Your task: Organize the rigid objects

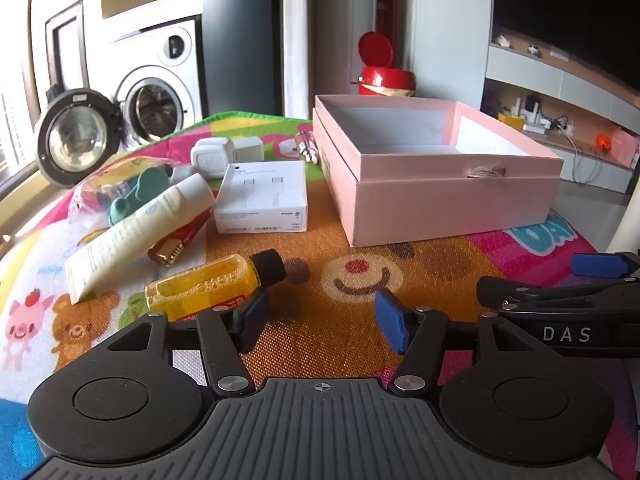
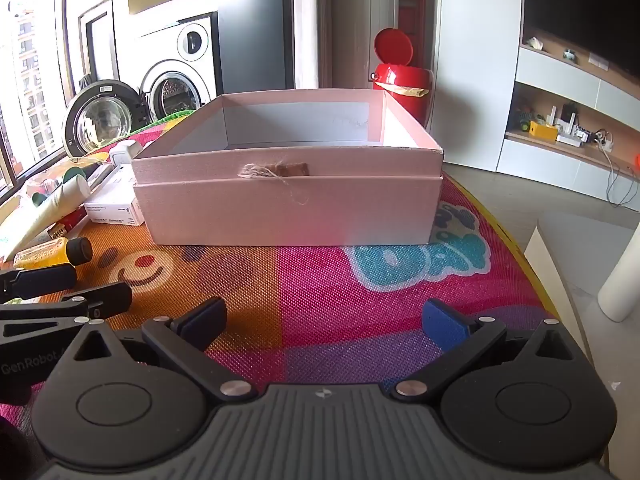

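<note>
An open pink box (image 1: 448, 196) stands on the colourful play mat (image 1: 344, 328); it fills the middle of the right wrist view (image 2: 288, 212), and what I see of its inside is bare. Left of it lie a white carton (image 1: 262, 196), a cream tube (image 1: 136, 232), a yellow bottle with a black cap (image 1: 212, 286), a red comb-like item (image 1: 176, 246), white adapters (image 1: 212, 152) and a teal object (image 1: 132, 196). My left gripper (image 1: 320, 320) is open and empty, its left finger right next to the yellow bottle. My right gripper (image 2: 324, 324) is open and empty in front of the box.
A washing machine with its door open (image 1: 76, 136) and a red bin (image 1: 384, 76) stand behind the mat. Shelving with small items (image 2: 560, 128) is at the right. The mat's right edge (image 2: 516, 240) drops to the floor. A white cylinder (image 2: 624, 276) stands beside it.
</note>
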Demonstrator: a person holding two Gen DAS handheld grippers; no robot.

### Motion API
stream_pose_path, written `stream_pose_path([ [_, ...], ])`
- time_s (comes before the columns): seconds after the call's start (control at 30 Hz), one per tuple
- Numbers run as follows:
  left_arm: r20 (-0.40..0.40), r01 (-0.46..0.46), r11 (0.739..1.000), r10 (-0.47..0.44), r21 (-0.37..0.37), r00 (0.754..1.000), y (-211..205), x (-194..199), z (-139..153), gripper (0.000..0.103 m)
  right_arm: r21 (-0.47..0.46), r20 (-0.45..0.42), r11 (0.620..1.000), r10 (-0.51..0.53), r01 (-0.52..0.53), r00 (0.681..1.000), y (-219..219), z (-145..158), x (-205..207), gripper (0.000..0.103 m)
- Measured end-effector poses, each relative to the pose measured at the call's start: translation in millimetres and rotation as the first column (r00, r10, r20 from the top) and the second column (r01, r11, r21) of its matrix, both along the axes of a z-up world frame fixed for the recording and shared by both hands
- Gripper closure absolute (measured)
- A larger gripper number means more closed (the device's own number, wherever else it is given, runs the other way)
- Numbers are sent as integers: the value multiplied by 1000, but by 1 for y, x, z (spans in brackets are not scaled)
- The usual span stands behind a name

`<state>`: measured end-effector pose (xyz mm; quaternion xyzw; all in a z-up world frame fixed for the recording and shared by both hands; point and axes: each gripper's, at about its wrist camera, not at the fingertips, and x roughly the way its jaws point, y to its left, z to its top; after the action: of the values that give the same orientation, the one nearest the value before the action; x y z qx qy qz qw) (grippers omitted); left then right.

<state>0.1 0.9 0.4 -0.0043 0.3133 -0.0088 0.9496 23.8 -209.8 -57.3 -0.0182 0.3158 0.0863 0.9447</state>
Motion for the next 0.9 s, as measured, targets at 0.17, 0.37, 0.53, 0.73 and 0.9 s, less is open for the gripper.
stream_pose_path([
  [0.17, 3, 0, 1000, 0, 9, 1000, 0, 0, 0, 39, 7, 1, 1000, 0, 0, 1000, 0, 0, 0, 0],
  [0.37, 2, 0, 1000, 0, 16, 1000, -1, 0, 0, 39, 7, 2, 1000, 0, 0, 1000, 0, 0, 0, 0],
  [0.53, 3, 0, 1000, 0, 15, 1000, -1, 0, 0, 39, 7, 2, 1000, 0, 0, 1000, 0, 0, 0, 0],
  [0.73, 3, 0, 1000, 0, 15, 1000, 0, 0, 0, 39, 7, 2, 1000, 0, 0, 1000, 0, 0, 0, 0],
  [0.9, 3, 0, 1000, 0, 15, 1000, 0, 0, 0, 39, 7, 2, 1000, 0, 0, 1000, 0, 0, 0, 0],
])
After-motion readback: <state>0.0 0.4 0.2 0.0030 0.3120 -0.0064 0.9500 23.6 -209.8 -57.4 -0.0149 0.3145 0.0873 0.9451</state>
